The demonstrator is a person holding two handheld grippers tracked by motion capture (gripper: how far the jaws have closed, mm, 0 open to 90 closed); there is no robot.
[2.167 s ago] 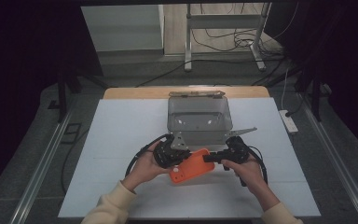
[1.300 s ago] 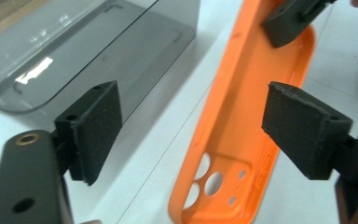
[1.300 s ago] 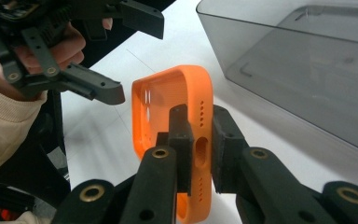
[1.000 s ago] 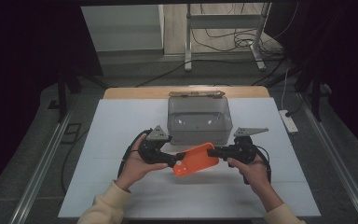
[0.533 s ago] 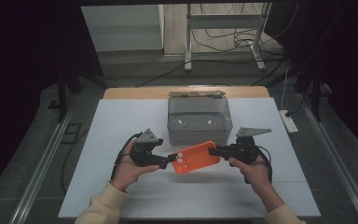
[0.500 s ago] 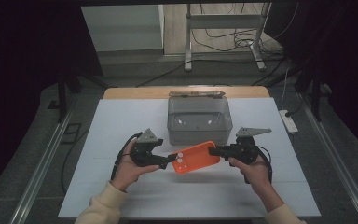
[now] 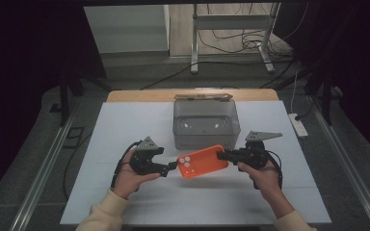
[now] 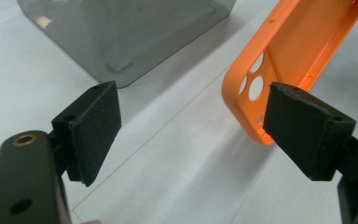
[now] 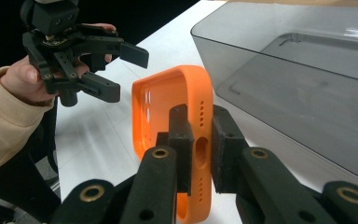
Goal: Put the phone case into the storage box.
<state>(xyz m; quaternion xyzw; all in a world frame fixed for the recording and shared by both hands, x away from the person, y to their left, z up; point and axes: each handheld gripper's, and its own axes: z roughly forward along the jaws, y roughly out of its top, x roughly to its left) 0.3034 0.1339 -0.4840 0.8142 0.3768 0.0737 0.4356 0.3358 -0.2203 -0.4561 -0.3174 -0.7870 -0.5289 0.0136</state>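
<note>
- Right gripper (image 7: 221, 155), held in the person's right hand (image 7: 265, 177) at the right of the table, has its two black jaws closed on the bottom edge of an orange phone case (image 7: 203, 161).
- From the right gripper view, that gripper (image 9: 200, 140) pinches the case's (image 9: 168, 112) thin wall on both sides, by the row of small holes and the slot.
- Left gripper (image 7: 171, 167), held in the person's left hand (image 7: 131, 177), sits just left of the case with its jaws spread wide and nothing between them.
- Seen in the left gripper view, the left gripper (image 8: 191, 130) has its two pads well apart, and the case's (image 8: 289, 56) camera-hole end hangs beside the right-hand pad; whether they touch cannot be told.
- Lifted off the white table top (image 7: 125, 130), the orange case stands on its long edge between the two grippers, near the middle of the table.
- Just beyond the case, a smoky transparent box (image 7: 205, 123) rests on the table toward the far side, open at the top.
- Cream sleeves (image 7: 101, 216) cover both forearms at the near edge.
- Cables (image 7: 231, 45) lie on the dark floor past the far end of the table.
</note>
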